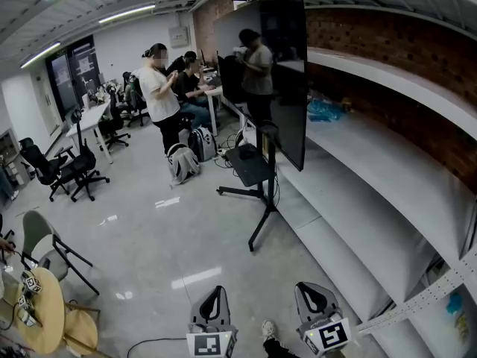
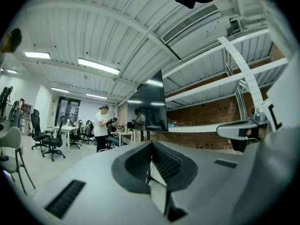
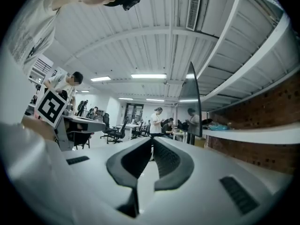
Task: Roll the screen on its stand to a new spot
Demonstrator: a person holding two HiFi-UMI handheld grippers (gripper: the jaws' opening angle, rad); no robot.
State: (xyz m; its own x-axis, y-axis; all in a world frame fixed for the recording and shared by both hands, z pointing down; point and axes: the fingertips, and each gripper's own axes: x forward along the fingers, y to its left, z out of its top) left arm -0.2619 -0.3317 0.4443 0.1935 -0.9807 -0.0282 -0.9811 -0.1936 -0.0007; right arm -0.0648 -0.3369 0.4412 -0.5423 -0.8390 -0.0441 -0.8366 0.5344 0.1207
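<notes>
While the left gripper and right gripper each keep their fingers clenched together on nothing, the one screen stands upright on its black stand, well apart from both, on a glossy grey floor just beside white shelves along a brick wall. One round wooden surface sits lower left; two black chairs stand beyond it.
</notes>
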